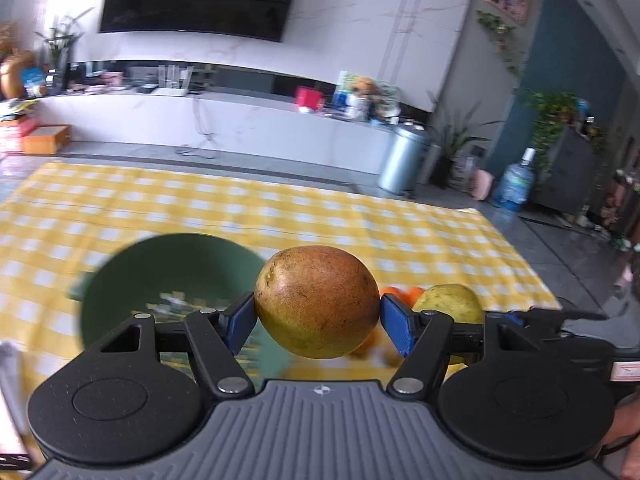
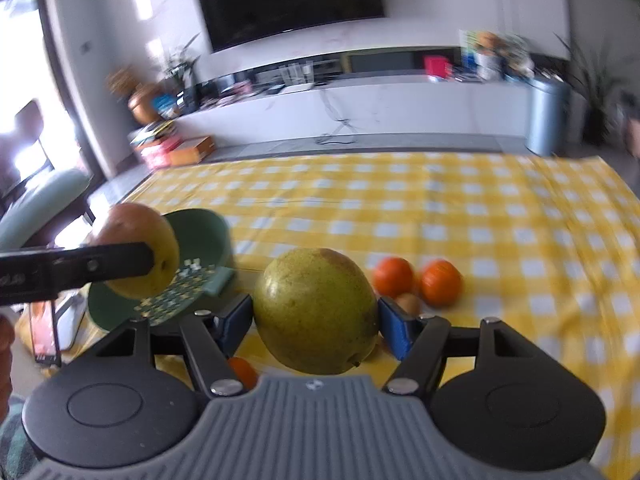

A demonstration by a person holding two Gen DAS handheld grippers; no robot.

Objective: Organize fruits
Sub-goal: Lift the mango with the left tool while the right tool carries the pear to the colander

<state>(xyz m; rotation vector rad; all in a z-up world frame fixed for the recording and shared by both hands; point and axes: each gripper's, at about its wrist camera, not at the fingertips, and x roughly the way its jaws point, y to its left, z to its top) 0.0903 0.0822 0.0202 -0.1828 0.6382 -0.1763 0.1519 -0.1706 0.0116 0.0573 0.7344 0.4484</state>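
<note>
My left gripper (image 1: 318,318) is shut on a reddish-brown pear (image 1: 316,300) and holds it above the table, just right of a green colander bowl (image 1: 168,276). My right gripper (image 2: 316,320) is shut on a green-yellow pear (image 2: 316,310), lifted off the yellow checked cloth (image 2: 480,216). In the right wrist view the left gripper with its reddish pear (image 2: 138,250) hangs over the green bowl (image 2: 200,240) at the left. Two oranges (image 2: 416,280) and a small brown fruit (image 2: 408,303) lie on the cloth behind the right fingers. Another orange (image 2: 243,372) shows under the left finger.
A phone (image 2: 44,332) lies at the table's left edge. Beyond the table stand a white TV console (image 1: 224,120), a metal bin (image 1: 404,160) and a water jug (image 1: 514,184). A teal chair (image 2: 40,204) sits at the left.
</note>
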